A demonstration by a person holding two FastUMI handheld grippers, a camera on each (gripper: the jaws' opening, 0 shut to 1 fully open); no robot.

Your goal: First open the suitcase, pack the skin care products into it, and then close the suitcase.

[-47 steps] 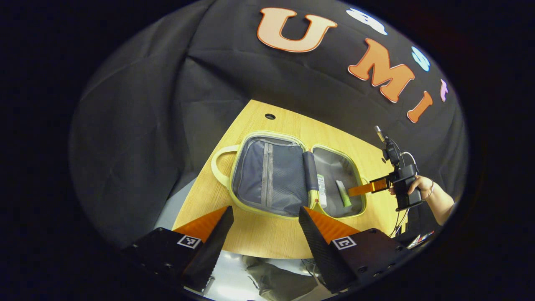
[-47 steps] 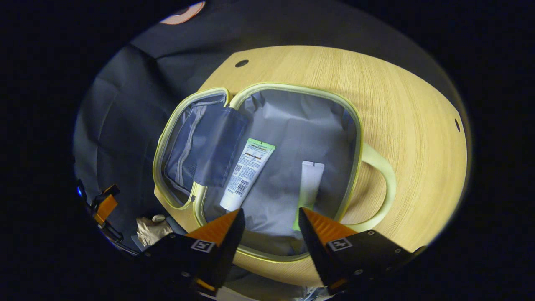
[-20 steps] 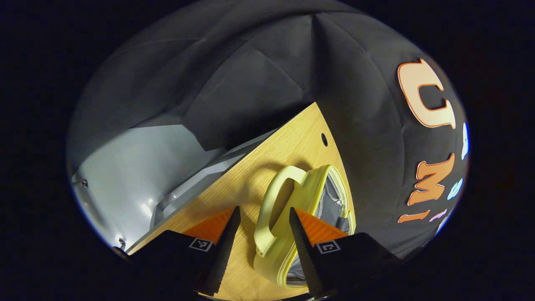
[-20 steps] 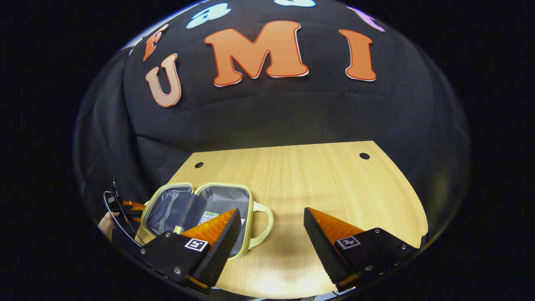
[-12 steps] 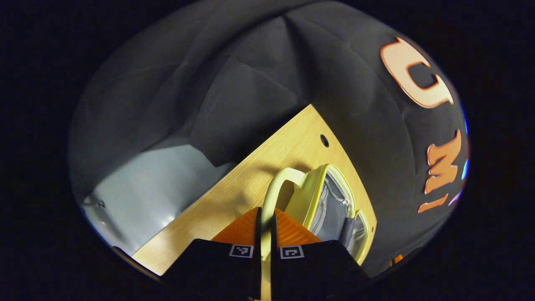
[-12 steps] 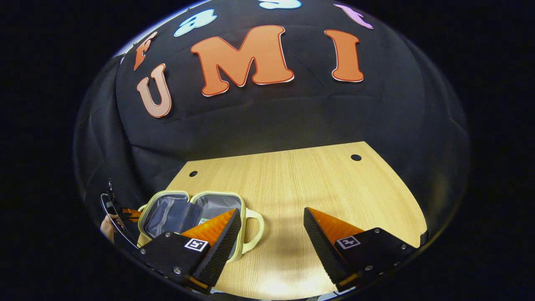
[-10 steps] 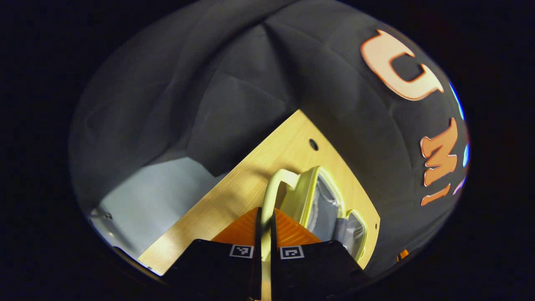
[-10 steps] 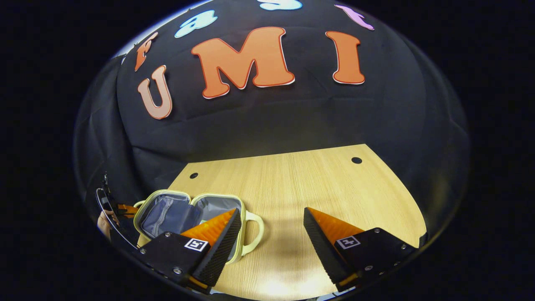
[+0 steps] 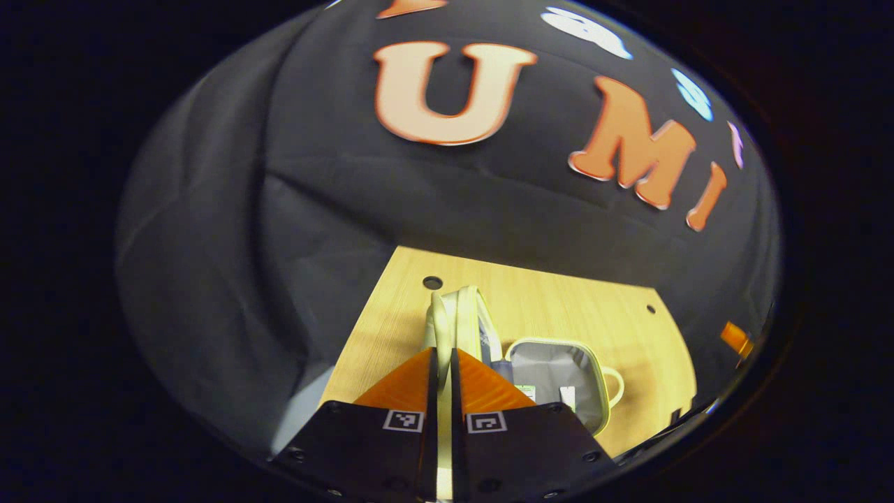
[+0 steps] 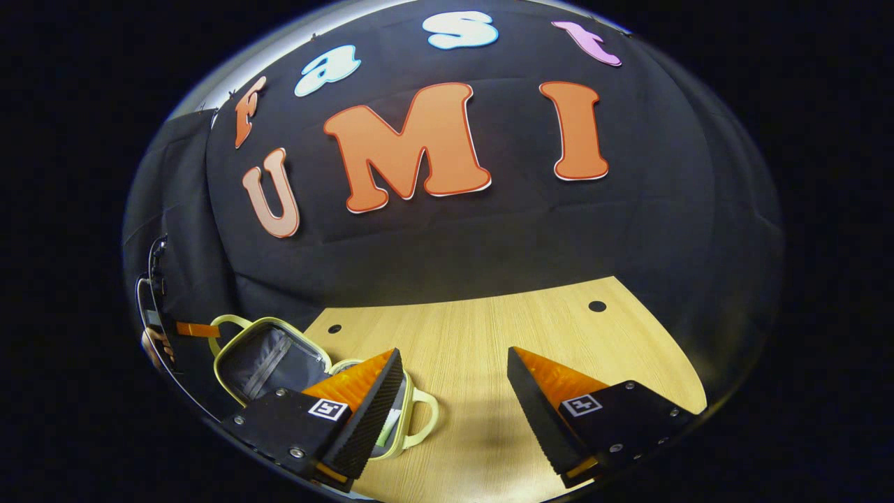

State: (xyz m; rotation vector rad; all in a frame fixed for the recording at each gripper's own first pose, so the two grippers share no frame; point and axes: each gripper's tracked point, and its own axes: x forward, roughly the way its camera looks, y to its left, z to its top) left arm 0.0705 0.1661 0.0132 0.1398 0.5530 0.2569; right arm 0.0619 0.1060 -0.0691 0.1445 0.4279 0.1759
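Suitcase [image 9: 552, 370] on the table [image 9: 559, 307], toward its left end in the right gripper view, well left of the right gripper [image 10: 454, 391]. Lid [image 9: 466, 318] raised on edge, left of the flat half. Two tubes [image 9: 548, 395] inside the flat half, side by side. Lid's handle [image 9: 440, 328] pinched between the left gripper [image 9: 440, 363]'s fingers. Second handle [image 10: 419, 419] at the flat half's right side. Left gripper [image 10: 192, 328] left of the lid in the right gripper view, hand [image 10: 155, 344] behind it. Wall [image 10: 454, 244] behind the table.
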